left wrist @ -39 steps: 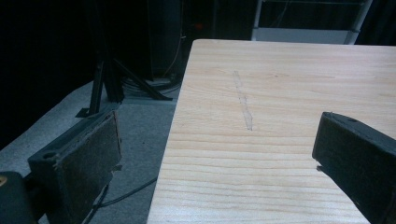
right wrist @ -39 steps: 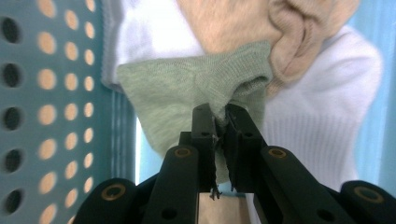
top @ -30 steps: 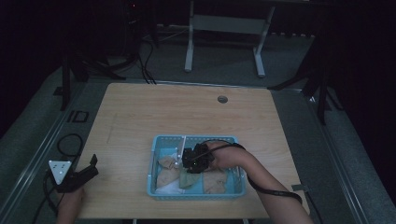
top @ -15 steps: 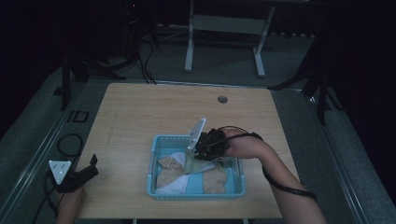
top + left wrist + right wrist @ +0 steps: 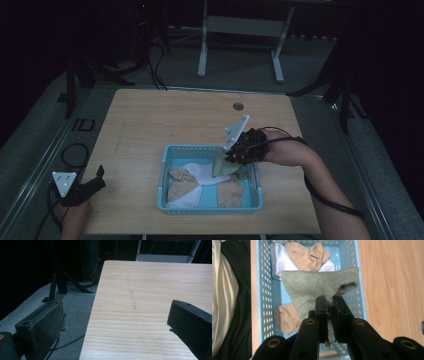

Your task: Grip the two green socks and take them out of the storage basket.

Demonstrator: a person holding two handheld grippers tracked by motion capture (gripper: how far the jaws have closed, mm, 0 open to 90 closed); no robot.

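Note:
A light blue perforated basket (image 5: 165, 176) (image 5: 264, 302) sits at the table's near middle, holding tan socks (image 5: 181, 179) (image 5: 305, 255) and a white sock (image 5: 192, 195) (image 5: 277, 262). My right gripper (image 5: 225, 159) (image 5: 330, 300) hovers over the basket's far right corner, shut on a pale green sock (image 5: 226, 167) (image 5: 312, 290) that hangs lifted above the basket. My left gripper (image 5: 97, 176) (image 5: 115, 322) rests at the table's near left edge, open with bare wood between its jaws.
The wooden table (image 5: 175, 120) (image 5: 150, 285) has a round cable hole (image 5: 238, 106) near its far edge. Cables (image 5: 75, 150) lie on the grey floor to the left. A white desk frame (image 5: 240, 30) stands beyond the table.
My right gripper has risen out of the basket and moved toward its far right corner, carrying the green sock up with it. The left gripper has stayed put.

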